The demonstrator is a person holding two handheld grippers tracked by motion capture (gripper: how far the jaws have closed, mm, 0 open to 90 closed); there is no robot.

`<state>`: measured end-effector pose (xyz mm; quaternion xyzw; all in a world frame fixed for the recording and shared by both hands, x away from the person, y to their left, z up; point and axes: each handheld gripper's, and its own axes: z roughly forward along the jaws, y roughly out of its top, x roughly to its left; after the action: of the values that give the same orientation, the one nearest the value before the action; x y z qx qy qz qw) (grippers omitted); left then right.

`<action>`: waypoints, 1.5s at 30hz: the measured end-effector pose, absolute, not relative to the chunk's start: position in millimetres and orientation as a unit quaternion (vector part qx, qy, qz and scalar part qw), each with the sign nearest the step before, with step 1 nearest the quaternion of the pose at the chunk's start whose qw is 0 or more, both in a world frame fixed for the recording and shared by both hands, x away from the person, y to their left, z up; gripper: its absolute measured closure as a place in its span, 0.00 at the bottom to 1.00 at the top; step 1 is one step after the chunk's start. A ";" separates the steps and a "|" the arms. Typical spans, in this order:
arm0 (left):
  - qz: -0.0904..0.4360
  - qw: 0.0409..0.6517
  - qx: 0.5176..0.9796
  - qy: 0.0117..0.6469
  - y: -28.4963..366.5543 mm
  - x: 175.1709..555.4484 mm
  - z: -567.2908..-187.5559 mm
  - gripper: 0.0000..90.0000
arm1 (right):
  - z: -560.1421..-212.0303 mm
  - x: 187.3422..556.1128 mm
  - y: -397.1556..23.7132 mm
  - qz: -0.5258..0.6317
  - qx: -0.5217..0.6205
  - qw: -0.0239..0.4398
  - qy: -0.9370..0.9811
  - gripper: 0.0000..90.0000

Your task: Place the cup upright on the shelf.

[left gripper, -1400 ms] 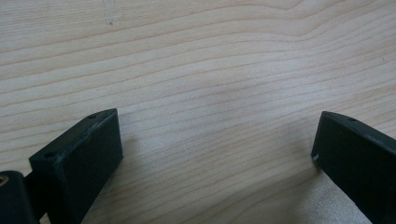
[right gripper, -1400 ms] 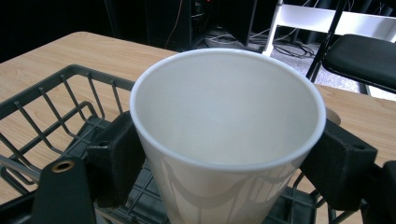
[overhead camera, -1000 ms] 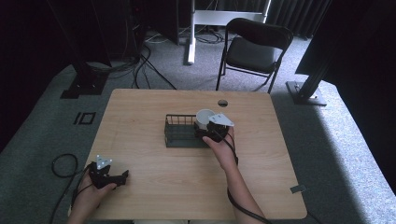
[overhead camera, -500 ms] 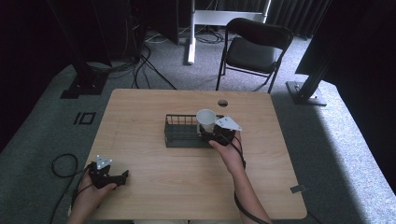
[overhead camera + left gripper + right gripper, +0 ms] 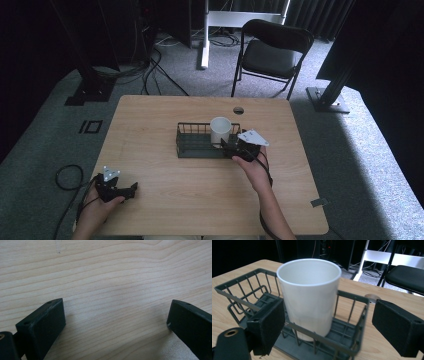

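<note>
The white cup [image 5: 309, 296] stands upright in the wire basket [image 5: 242, 290], just ahead of the right hand-held gripper [image 5: 332, 327] — jaws spread, apart from it. Judged: placing is finished; next, draw back clear of the rim. The left hand-held gripper [image 5: 115, 325] rests spread on the table [image 5: 105, 270].

The left claw [image 5: 116, 325] looks straight down along its two black jaws at a pale wooden surface [image 5: 107, 277] with wavy grain running across it. The jaws stand wide apart, one at the lower left and one at the lower right, with bare wood between them and soft shadows beneath each.
</note>
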<state>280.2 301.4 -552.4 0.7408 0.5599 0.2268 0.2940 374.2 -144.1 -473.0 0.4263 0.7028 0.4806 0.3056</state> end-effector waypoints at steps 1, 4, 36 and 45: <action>0.227 0.294 0.741 0.560 301.4 280.2 -552.4 0.02 | -473.4 373.0 -146.3 0.482 0.429 0.305 0.701 0.12; 0.227 0.294 0.741 0.560 301.4 280.2 -552.4 0.02 | -475.2 370.2 -153.1 0.484 0.428 0.306 0.699 0.12; 0.227 0.294 0.741 0.560 301.4 280.2 -552.4 0.02 | -523.0 345.5 -237.9 0.427 0.493 0.317 0.689 0.13; 0.227 0.294 0.741 0.560 301.4 280.2 -552.4 0.02 | -532.0 334.7 -261.2 0.417 0.516 0.318 0.677 0.13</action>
<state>280.2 301.4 -552.4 0.7406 0.5600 0.2268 0.2940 334.7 -261.2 -532.0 0.5157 0.6774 0.4170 0.3183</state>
